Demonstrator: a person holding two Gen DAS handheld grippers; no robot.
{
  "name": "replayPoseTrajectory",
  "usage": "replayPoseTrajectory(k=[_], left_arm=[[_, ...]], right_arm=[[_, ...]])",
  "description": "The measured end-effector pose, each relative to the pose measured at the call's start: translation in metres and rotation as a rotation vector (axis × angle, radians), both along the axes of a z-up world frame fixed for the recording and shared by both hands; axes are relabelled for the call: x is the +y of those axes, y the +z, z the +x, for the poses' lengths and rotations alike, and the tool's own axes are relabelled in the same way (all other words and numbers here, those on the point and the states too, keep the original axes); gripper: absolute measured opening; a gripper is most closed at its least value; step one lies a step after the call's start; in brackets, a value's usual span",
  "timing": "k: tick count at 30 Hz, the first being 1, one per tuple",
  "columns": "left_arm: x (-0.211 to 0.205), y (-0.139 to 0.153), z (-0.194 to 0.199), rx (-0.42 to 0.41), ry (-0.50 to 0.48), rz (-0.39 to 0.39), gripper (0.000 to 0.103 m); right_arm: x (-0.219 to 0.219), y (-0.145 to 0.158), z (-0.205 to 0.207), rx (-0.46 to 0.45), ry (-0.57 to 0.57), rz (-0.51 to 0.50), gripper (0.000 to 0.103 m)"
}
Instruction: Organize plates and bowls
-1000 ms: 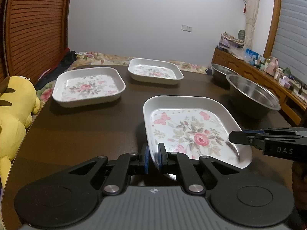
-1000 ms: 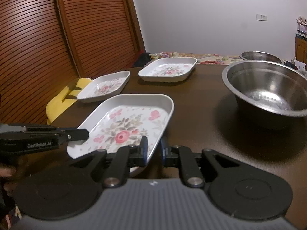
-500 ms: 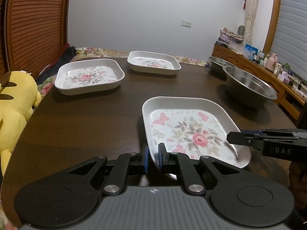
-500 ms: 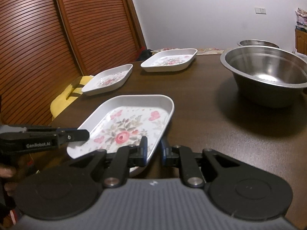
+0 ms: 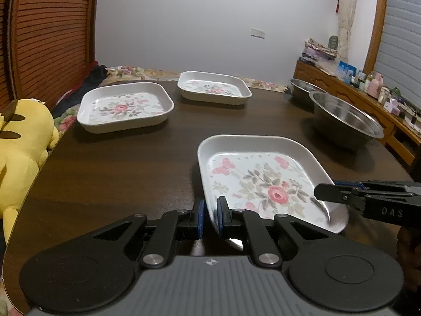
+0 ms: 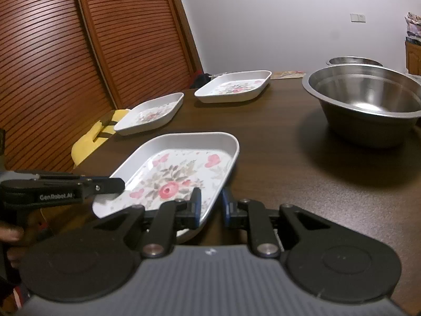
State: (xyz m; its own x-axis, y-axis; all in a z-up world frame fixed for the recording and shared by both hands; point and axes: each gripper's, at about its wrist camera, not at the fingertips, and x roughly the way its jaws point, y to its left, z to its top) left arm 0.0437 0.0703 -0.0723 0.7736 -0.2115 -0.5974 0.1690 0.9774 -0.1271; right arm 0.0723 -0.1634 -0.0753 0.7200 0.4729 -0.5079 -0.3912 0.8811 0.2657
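A white square plate (image 5: 263,181) with a rose and butterfly print sits low over the near part of the dark table (image 5: 118,171); I cannot tell if it touches. My left gripper (image 5: 209,216) is shut on its left rim. My right gripper (image 6: 211,206) is shut on the opposite rim of this plate (image 6: 179,173). Each gripper shows in the other's view: the right gripper (image 5: 326,192) and the left gripper (image 6: 115,184). Two matching plates lie farther off, one at the left (image 5: 123,108) and one at the back (image 5: 213,88).
A large steel bowl (image 5: 344,121) stands on the right of the table with a smaller steel bowl (image 5: 302,87) behind it. A yellow plush toy (image 5: 23,137) leans at the table's left edge. A cluttered wooden sideboard (image 5: 368,89) runs along the right wall.
Both grippers have come down with the plate held between them, so the table and the bowls now appear from a flatter angle. The grips look unchanged.
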Motion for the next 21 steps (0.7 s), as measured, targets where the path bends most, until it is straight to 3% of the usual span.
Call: replayPoseTrajectory(k=[2, 10, 15, 21], left_arm=[[0.002, 0.002, 0.001, -0.005, 0.010, 0.000, 0.017], [0.017, 0.016, 0.005, -0.044, 0.048, 0.010, 0.048], [0.034, 0.027, 0.015, -0.078, 0.076, 0.037, 0.050], [0.066, 0.038, 0.038, -0.101, 0.128, 0.078, 0.051]], right_arm=[[-0.003, 0.001, 0.000, -0.002, -0.013, 0.002, 0.030], [-0.010, 0.025, 0.002, -0.060, 0.001, -0.017, 0.038], [0.001, 0.056, 0.016, -0.122, 0.080, -0.059, 0.038], [0.018, 0.091, 0.047, -0.145, 0.161, -0.022, 0.040]])
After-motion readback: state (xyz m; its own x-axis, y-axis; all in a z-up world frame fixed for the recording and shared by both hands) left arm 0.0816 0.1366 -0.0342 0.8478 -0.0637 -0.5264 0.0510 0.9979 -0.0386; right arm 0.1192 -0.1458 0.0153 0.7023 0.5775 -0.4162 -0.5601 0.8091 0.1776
